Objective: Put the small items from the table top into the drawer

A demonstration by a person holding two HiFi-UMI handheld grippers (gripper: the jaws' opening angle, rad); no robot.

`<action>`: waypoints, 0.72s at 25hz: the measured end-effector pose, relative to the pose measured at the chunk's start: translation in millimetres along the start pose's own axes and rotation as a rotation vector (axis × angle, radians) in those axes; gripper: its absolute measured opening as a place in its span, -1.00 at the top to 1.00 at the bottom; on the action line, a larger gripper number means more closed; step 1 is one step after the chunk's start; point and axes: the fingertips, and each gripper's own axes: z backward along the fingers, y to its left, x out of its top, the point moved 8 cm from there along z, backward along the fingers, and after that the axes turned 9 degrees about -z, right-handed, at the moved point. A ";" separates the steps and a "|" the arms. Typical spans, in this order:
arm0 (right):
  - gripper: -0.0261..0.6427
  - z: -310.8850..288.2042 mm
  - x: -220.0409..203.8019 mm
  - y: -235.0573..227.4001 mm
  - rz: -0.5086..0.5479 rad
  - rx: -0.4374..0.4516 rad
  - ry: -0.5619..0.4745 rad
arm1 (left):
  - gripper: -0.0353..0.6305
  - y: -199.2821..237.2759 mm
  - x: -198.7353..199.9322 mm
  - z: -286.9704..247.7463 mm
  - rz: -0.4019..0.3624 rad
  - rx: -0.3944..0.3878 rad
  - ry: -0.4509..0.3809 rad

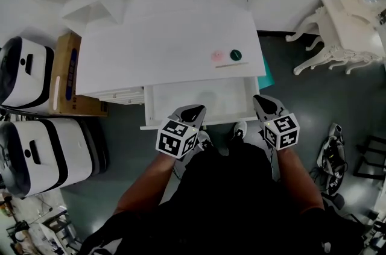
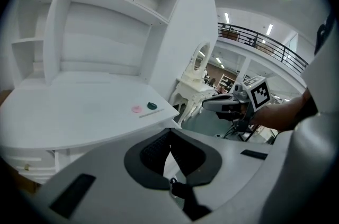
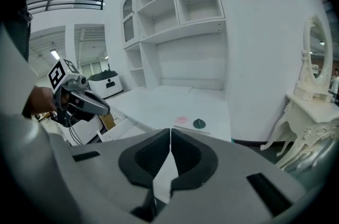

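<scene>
A pink disc (image 1: 217, 56), dark green cap (image 1: 236, 55) and thin stick (image 1: 231, 65) lie clustered beyond the right tongs (image 1: 262, 100); the drawer (image 1: 199, 100) stands open between.

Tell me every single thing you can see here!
desk: 1, white, middle, shelves behind
drawer: 1, white, pulled open at the desk's front, looks empty
round pink item: 1, pink, desk top, front right
round green item: 1, dark green, right of the pink one
thin stick: 1, pale, in front of those two
cardboard box: 1, brown, floor left of the desk
cases: 2, white and black, far left
dressing table: 1, white, curly legs, right
left gripper: 1, grey, shut, empty
right gripper: 1, grey, shut, empty
</scene>
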 end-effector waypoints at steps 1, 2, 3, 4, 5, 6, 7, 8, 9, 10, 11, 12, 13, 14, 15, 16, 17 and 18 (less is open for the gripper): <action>0.84 -2.4 1.7 -1.7 0.009 -0.003 0.002 | 0.88 1.3 -1.1 -1.5 0.000 0.001 0.002; 0.84 -4.7 3.4 -3.4 0.019 -0.003 0.004 | 0.88 2.4 -1.6 -2.4 0.003 0.004 0.002; 0.84 -6.8 5.0 -4.9 0.030 0.002 0.006 | 0.88 3.3 -1.5 -2.8 0.007 0.009 -0.001; 0.84 -9.1 6.9 -6.5 0.045 0.011 0.011 | 0.88 3.9 -0.7 -3.0 0.011 0.015 -0.005; 0.84 -11.3 9.2 -8.3 0.064 0.021 0.016 | 0.88 4.4 0.6 -3.2 0.014 0.023 -0.009; 0.84 -13.4 11.7 -10.3 0.084 0.030 0.022 | 0.88 4.8 1.9 -3.5 0.016 0.030 -0.011; 0.84 -15.5 14.2 -12.4 0.104 0.038 0.028 | 0.88 5.2 3.0 -3.9 0.019 0.038 -0.010; 0.84 -17.8 16.7 -14.6 0.121 0.046 0.034 | 0.88 5.6 4.1 -4.4 0.023 0.046 -0.009; 0.84 -20.5 19.7 -17.0 0.137 0.054 0.040 | 0.88 6.0 5.6 -5.0 0.029 0.053 -0.010; 0.84 -23.8 22.9 -19.5 0.153 0.062 0.046 | 0.88 6.3 7.7 -5.9 0.034 0.060 -0.012; 0.84 -27.7 26.1 -22.2 0.171 0.070 0.053 | 0.88 6.2 10.1 -7.1 0.039 0.068 -0.014; 0.84 -32.1 29.0 -25.0 0.188 0.078 0.060 | 0.88 5.9 12.6 -8.7 0.042 0.076 -0.016; 0.84 -37.1 30.9 -27.8 0.203 0.086 0.069 | 0.88 5.7 14.9 -10.7 0.046 0.083 -0.017; 0.84 -42.6 31.9 -30.5 0.215 0.092 0.078 | 0.88 5.7 16.9 -12.8 0.049 0.090 -0.019; 0.84 -48.4 31.8 -33.1 0.225 0.097 0.090 | 0.88 6.1 18.6 -14.8 0.051 0.096 -0.020; 0.84 -54.5 30.8 -35.6 0.235 0.100 0.102 | 0.88 6.7 19.9 -16.9 0.053 0.104 -0.020; 0.84 -60.9 28.9 -38.3 0.245 0.102 0.116 | 0.88 7.6 20.3 -19.1 0.052 0.113 -0.017; 0.84 -67.7 26.4 -41.4 0.257 0.103 0.132 | 0.88 8.6 19.9 -21.6 0.050 0.124 -0.010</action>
